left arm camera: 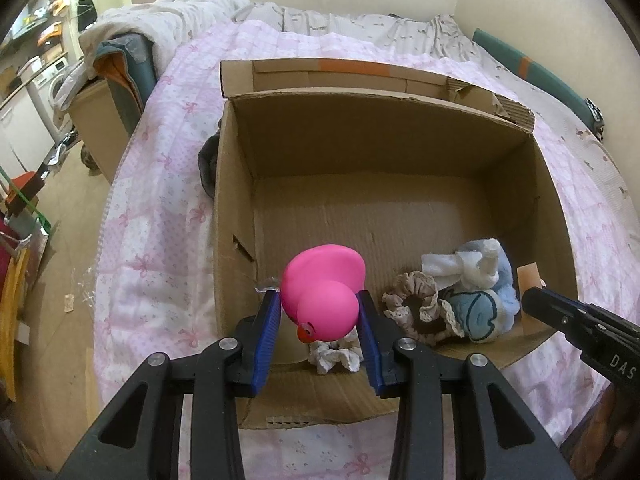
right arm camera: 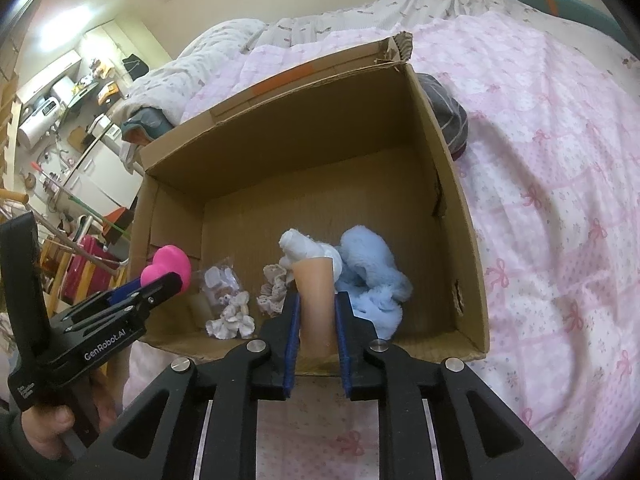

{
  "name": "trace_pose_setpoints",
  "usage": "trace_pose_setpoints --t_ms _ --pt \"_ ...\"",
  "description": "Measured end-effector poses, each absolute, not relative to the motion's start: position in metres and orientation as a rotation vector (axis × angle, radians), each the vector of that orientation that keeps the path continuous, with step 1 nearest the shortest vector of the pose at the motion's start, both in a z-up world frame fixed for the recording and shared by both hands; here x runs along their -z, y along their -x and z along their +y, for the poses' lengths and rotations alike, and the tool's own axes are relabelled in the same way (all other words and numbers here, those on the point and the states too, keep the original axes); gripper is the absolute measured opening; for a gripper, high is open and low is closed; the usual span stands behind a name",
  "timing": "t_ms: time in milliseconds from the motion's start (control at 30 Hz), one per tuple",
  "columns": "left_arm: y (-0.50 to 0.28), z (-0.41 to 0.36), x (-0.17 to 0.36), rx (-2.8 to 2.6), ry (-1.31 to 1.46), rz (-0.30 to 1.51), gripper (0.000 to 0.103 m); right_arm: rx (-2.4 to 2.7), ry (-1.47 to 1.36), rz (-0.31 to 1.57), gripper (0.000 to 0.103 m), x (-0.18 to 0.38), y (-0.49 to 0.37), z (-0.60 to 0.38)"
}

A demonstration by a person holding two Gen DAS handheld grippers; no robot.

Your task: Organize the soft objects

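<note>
An open cardboard box (left arm camera: 400,216) stands on a pink bedspread. My left gripper (left arm camera: 319,300) is shut on a pink rubber duck (left arm camera: 322,292) and holds it over the box's near left corner. It also shows in the right wrist view (right arm camera: 168,268). My right gripper (right arm camera: 316,300) is shut on a peach-coloured soft block (right arm camera: 316,304) over the box's near edge. In the box lie a blue plush toy (right arm camera: 372,276), a white sock roll (left arm camera: 468,266), a lace scrunchie (left arm camera: 412,300) and a white scrunchie (left arm camera: 334,356).
The bedspread (right arm camera: 560,200) surrounds the box. A grey striped cloth (right arm camera: 450,120) lies against the box's outer wall. A rumpled duvet (left arm camera: 192,12) sits at the bed's head. The floor and cluttered shelves (left arm camera: 36,80) lie to the left.
</note>
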State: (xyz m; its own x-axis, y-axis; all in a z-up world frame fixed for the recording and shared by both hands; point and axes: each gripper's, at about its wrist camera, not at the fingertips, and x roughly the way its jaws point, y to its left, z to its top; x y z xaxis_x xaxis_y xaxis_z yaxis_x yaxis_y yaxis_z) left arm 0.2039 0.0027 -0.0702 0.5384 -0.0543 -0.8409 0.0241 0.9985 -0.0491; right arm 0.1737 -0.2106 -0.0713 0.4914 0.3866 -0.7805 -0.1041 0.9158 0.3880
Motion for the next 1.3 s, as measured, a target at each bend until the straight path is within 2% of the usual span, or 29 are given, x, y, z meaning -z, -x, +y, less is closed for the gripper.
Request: trace_pose_setpoints --t_ms 67,133,167,200,267,367,467,533,600,633,867,1233,1267,1300 --pt "-0.204 0.002 0.069 0.048 0.029 0.998 0.035 -0.303 -0.309 1.016 0.022 0.071 -0.174 -0.211" --pt "-0.204 0.001 0.069 0.044 0.019 1.000 0.038 -0.305 -0.316 1.014 0.028 0.070 -0.174 -0.211" --pt "-0.204 0.000 0.069 0.035 0.011 1.006 0.046 -0.306 -0.321 1.011 0.040 0.070 -0.174 -0.211" --pt "-0.204 -0.001 0.070 0.045 0.015 1.008 0.049 -0.305 -0.328 1.006 0.062 0.069 -0.173 -0.212" --pt "-0.203 -0.003 0.069 0.050 0.012 1.012 0.052 -0.298 -0.344 0.985 0.079 0.066 -0.172 -0.214" --pt "-0.201 -0.007 0.065 0.050 -0.010 0.994 0.060 -0.331 -0.360 0.977 0.079 0.064 -0.173 -0.214" --pt "-0.198 -0.008 0.057 0.057 -0.003 0.965 0.060 -0.362 -0.347 0.943 0.079 0.057 -0.169 -0.210" --pt "-0.195 -0.006 0.047 0.050 0.021 0.934 0.060 -0.359 -0.304 0.900 0.083 0.047 -0.164 -0.207" --pt "-0.188 -0.004 0.036 -0.003 -0.007 0.870 0.063 -0.339 -0.290 0.857 0.099 0.038 -0.160 -0.208" --pt "-0.184 -0.004 0.029 -0.049 -0.044 0.828 0.065 -0.324 -0.288 0.828 0.103 0.034 -0.156 -0.210" --pt "-0.153 0.011 -0.012 -0.098 -0.004 0.697 0.072 -0.268 -0.286 0.752 0.103 0.003 -0.137 -0.224" --pt "-0.073 0.034 -0.040 -0.077 0.072 0.669 0.073 -0.267 -0.202 0.673 0.103 -0.033 -0.079 -0.219" --pt "-0.067 0.036 -0.040 -0.075 0.079 0.673 0.077 -0.267 -0.196 0.665 0.103 -0.034 -0.073 -0.218" --pt "-0.063 0.037 -0.040 -0.076 0.085 0.674 0.085 -0.262 -0.185 0.659 0.103 -0.035 -0.068 -0.217"
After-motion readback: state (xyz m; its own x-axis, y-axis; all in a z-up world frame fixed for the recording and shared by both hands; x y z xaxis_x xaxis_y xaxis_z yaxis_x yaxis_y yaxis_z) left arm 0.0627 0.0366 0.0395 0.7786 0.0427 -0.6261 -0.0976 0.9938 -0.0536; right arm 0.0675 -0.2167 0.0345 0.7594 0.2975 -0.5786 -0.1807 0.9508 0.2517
